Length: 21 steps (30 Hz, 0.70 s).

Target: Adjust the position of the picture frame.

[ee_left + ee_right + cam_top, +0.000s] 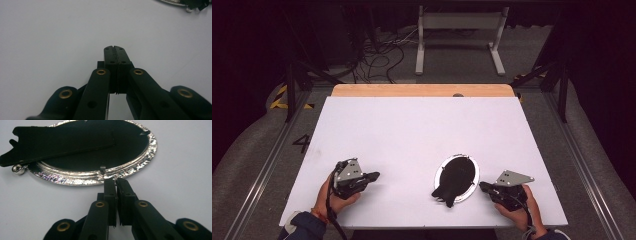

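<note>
Since our right gripper [115, 180], jaws pressed together empty, noses the silver oval tray [147, 152] rim ahead, we spread them before pinching it; our left gripper [115, 47] is likewise clamped on nothing.

Oval tray [440, 171] right of table [412, 125] centre, cloth [456, 177] in it — overhanging near rim.

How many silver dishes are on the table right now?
1. The silver dish sits on the white table, near its front edge, just ahead of the right gripper, with a black cloth lying in it.
</note>
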Available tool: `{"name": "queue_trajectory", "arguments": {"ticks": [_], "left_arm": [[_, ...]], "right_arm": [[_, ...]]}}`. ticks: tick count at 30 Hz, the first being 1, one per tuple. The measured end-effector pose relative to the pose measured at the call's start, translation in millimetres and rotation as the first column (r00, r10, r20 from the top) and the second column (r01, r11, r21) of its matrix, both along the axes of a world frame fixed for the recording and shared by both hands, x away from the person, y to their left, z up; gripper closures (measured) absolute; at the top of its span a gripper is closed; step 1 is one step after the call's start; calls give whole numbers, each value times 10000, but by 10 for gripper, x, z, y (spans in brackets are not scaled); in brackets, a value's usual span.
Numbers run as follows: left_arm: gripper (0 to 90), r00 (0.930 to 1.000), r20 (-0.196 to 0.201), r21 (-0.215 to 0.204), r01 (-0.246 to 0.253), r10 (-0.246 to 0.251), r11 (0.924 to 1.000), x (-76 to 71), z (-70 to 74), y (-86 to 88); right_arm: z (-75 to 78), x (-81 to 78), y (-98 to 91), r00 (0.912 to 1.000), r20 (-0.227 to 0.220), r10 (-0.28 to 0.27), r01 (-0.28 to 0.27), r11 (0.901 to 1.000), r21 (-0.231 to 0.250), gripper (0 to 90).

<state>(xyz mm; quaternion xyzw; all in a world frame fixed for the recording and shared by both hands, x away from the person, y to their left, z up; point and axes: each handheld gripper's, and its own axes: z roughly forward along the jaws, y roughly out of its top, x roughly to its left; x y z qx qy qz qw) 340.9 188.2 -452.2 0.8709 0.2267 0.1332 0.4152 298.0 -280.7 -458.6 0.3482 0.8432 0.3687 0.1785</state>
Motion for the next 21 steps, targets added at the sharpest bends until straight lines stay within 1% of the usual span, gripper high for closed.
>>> {"name": "queue_trajectory", "arguments": {"ticks": [3,5,7,9,10,11,12,13,15,16,18,20,21], "left_arm": [[900,9988,-71,158,490,-489,9987,46,-1,-208],[900,9968,-76,346,802,-799,9962,76,2,-321],[900,9944,-187,402,1043,-1036,9937,101,-3,-446],[900,9913,-318,489,1293,-1278,9904,117,-18,-567],[900,9891,-348,611,1453,-1434,9875,118,-29,-638],[900,9871,-414,687,1570,-1544,9852,120,-37,-678],[900,9871,-414,687,1570,-1544,9852,120,-37,-678],[900,9828,-587,770,1795,-1753,9807,124,-64,-786],[900,9790,-613,914,1993,-1942,9757,130,-84,-861],[900,9781,-682,931,2023,-1965,9749,124,-92,-885],[900,9758,-699,941,2134,-2074,9724,113,-101,-904],[900,9757,-756,799,2117,-2058,9741,107,-105,-899],[900,9754,-733,798,2137,-2081,9736,112,-104,-893]], "right_arm": [[-6,6,73,10000,2,8,-8,10000,10,900],[-9,23,113,10000,-12,-94,94,9999,77,900],[-8,49,164,9997,51,-246,246,9997,5,900],[-8,69,206,9993,12,-382,382,9993,37,900],[-7,77,227,9993,-28,-377,377,9993,65,900],[-11,92,251,9994,-17,-340,340,9994,101,900],[-13,99,270,9993,-43,-375,376,9992,133,900],[-11,111,307,9994,-4,-353,353,9993,76,900],[-13,146,376,9993,39,-370,370,9993,51,900],[-14,167,415,9993,70,-362,362,9993,17,900],[-15,208,473,9994,96,-335,335,9994,-12,900],[-16,242,532,9995,124,-302,303,9995,-57,900],[-16,253,553,9996,116,-244,244,9997,-61,900]]}}
